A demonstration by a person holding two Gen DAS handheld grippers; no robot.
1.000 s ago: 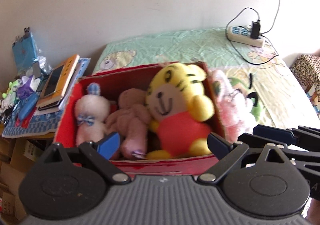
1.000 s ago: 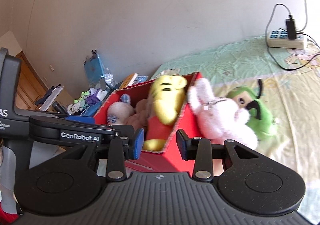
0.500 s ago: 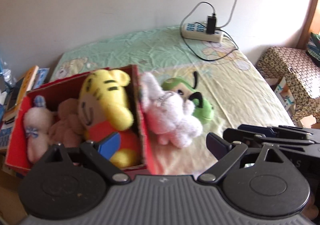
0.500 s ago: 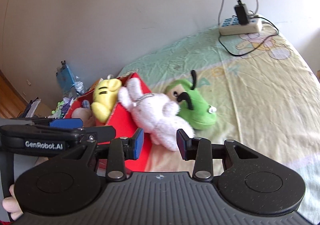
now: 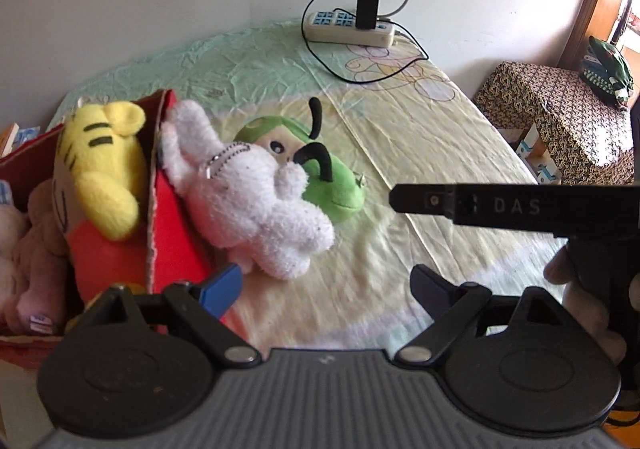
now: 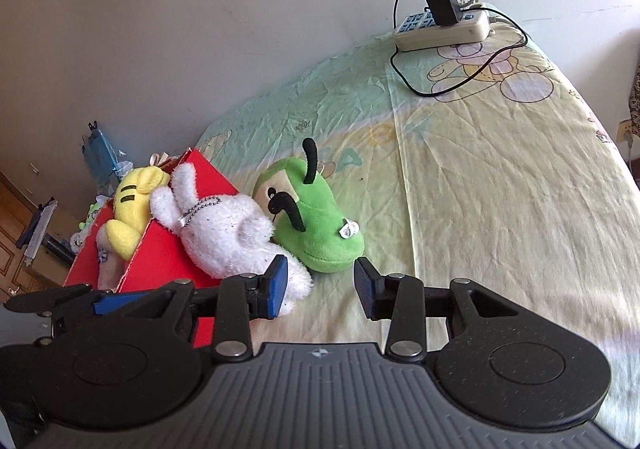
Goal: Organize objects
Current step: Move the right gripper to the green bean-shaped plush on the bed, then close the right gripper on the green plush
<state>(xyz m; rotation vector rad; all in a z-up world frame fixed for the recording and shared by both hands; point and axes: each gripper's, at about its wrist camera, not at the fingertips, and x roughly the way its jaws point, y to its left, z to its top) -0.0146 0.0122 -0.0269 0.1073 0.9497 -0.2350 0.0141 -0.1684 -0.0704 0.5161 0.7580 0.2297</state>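
Note:
A white rabbit plush (image 5: 256,209) (image 6: 228,237) leans against the outside of an open red box (image 5: 172,233) (image 6: 168,253). A green plush (image 5: 336,185) (image 6: 316,237) lies beside the rabbit on the bed. Inside the box sit a yellow tiger plush (image 5: 100,169) (image 6: 136,193) and a brown plush (image 5: 36,241). My left gripper (image 5: 324,281) is open and its jaws are closing, with only sheet between them, just short of the rabbit. My right gripper (image 6: 320,275) is open and its jaws are opening a little. Its left pad is by the rabbit's foot, and the green plush is just ahead.
A power strip (image 5: 348,29) (image 6: 440,33) with a black charger and a looping cable lies at the far end of the bed sheet (image 5: 400,121). A patterned box (image 5: 560,121) stands off the bed's right side. Clutter (image 6: 96,153) sits beyond the red box at left.
Both views have swung right from the box's inside to the rabbit and green plush, and dropped closer to the bed. The left jaws have narrowed a little.

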